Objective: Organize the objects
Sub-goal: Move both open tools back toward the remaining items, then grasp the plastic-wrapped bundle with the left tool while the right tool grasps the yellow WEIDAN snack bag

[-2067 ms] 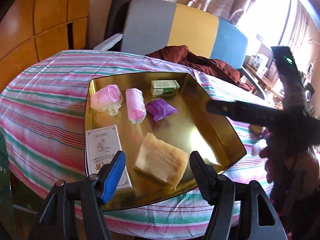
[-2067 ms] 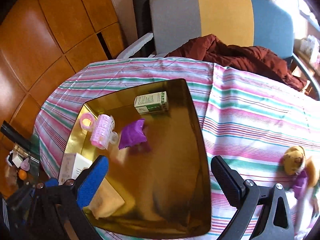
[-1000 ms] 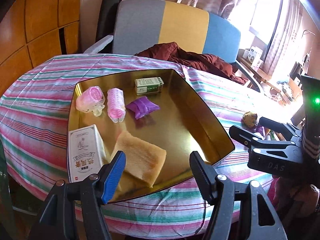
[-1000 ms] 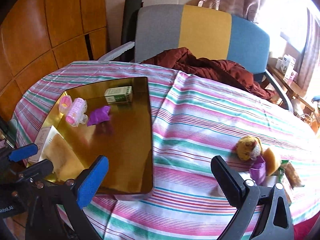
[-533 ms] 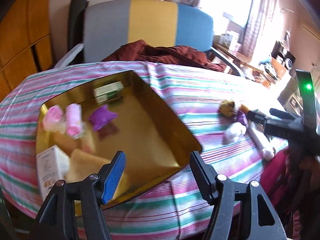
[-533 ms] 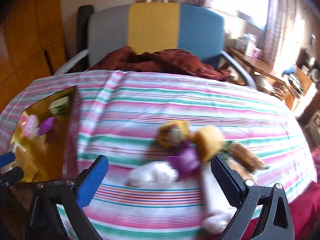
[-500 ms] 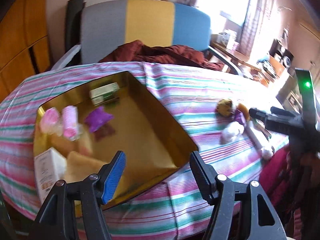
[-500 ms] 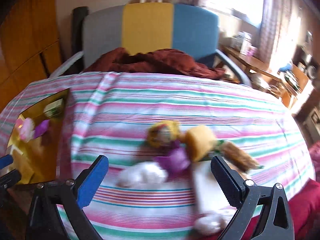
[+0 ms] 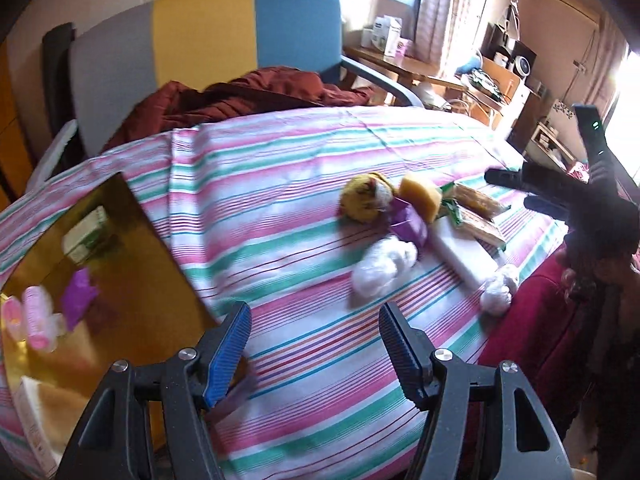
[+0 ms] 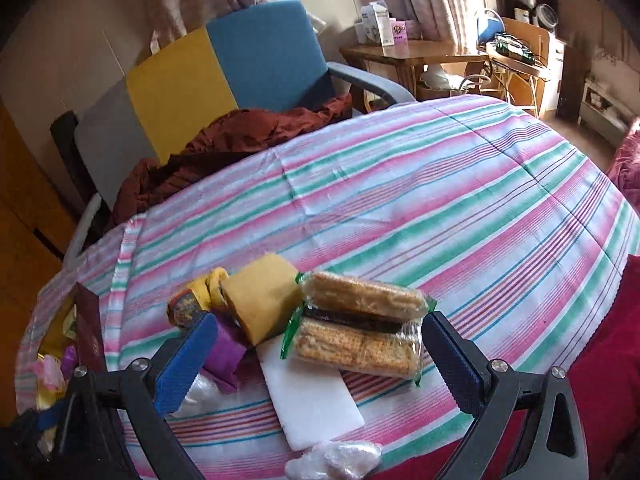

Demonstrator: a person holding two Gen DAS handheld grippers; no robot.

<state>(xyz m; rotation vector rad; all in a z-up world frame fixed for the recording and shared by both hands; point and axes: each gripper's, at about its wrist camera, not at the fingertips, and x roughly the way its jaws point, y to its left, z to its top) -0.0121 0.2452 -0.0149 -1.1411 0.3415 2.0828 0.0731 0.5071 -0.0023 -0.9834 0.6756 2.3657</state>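
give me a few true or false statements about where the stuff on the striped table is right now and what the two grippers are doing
1. The right gripper is open, with the wrapped cracker packet between its fingers. True.
2. The cracker packet lies in the gold tray. False: it lies on the striped tablecloth, partly over a white slab.
3. The left gripper holds the purple pouch. False: it is open and empty; a purple pouch lies in the tray.
4. A yellow sponge sits beside the cracker packet. True.
5. The chair seat is bare. False: a dark red garment lies on it.
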